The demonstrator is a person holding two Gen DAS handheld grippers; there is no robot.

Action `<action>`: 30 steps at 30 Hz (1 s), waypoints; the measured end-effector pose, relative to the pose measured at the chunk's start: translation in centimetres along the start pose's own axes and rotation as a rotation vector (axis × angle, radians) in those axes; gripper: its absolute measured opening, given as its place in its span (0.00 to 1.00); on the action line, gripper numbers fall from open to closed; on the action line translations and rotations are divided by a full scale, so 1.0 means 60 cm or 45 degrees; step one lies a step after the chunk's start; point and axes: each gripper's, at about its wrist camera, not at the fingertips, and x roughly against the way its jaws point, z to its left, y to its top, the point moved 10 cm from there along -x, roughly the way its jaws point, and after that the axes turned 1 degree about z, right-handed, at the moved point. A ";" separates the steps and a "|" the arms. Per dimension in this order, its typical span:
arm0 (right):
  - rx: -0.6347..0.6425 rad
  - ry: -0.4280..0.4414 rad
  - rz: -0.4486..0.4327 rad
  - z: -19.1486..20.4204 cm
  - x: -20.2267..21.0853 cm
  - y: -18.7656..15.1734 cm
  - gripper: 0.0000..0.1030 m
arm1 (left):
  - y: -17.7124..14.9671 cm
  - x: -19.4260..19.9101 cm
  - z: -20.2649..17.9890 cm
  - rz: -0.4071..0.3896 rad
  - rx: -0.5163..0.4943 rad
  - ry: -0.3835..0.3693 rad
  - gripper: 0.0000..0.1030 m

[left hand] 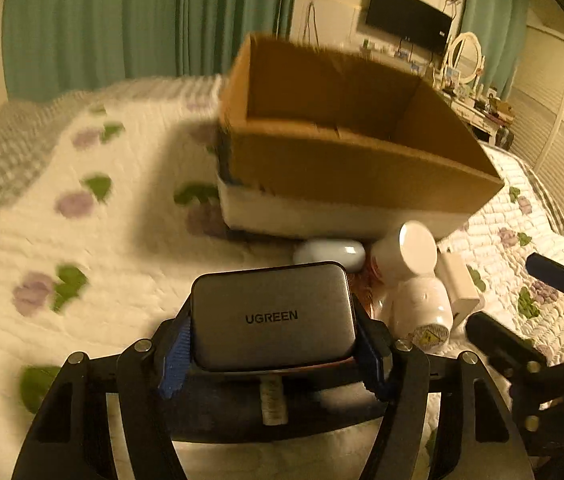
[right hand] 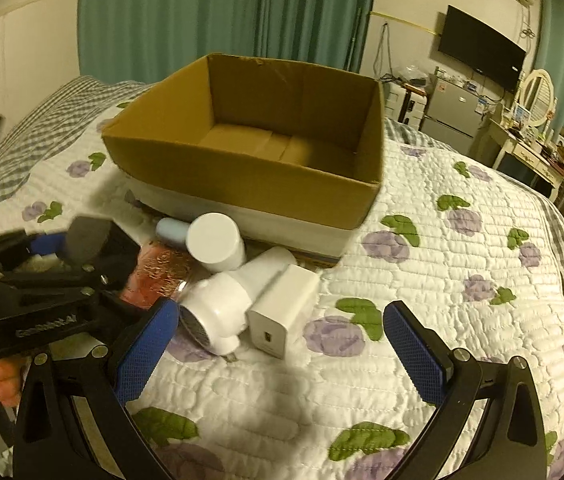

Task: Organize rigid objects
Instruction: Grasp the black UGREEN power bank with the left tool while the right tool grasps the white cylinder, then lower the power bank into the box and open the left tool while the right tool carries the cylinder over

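Your bed (right hand: 442, 280), under a quilt of purple flowers, carried everything. Largest on it was the box (right hand: 249, 184), open-topped and, as far as its visible floor showed, empty — set at the far side of the pile, probably so each piece could go straight in.

Just in front of the box lay the jumble still to sort: a white device (right hand: 221, 312) on its side, a white jar (right hand: 215, 242) tipped against the box's base, a white charger (right hand: 282, 312) touching the device, a pale blue case (left hand: 330, 254) behind the jar, and something reddish (right hand: 157, 276) half hidden beneath.

Your left hand-held gripper (left hand: 273, 344) was clamped on the grey charger (left hand: 271, 316), pads on its two short sides and its prongs pointing back toward the camera. You held it clear of the quilt, short of the box, likely on its way in.

Your right hand-held gripper (right hand: 277, 352) stood wide and empty, low over the quilt just before the white charger — I judge that your next pick.
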 end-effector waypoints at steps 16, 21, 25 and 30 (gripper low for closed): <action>0.127 0.057 0.082 0.082 -0.109 0.051 0.45 | 0.017 -0.008 0.093 -0.017 0.057 0.132 0.67; 0.104 0.073 0.084 0.077 -0.111 0.049 0.35 | 0.017 -0.002 0.089 -0.021 0.046 0.137 0.67; 0.100 0.079 0.037 0.079 -0.081 0.058 0.35 | 0.021 0.012 0.079 -0.038 0.024 0.142 0.67; 0.087 0.110 -0.031 0.079 -0.019 0.078 0.35 | 0.035 0.049 0.060 -0.081 -0.004 0.133 0.67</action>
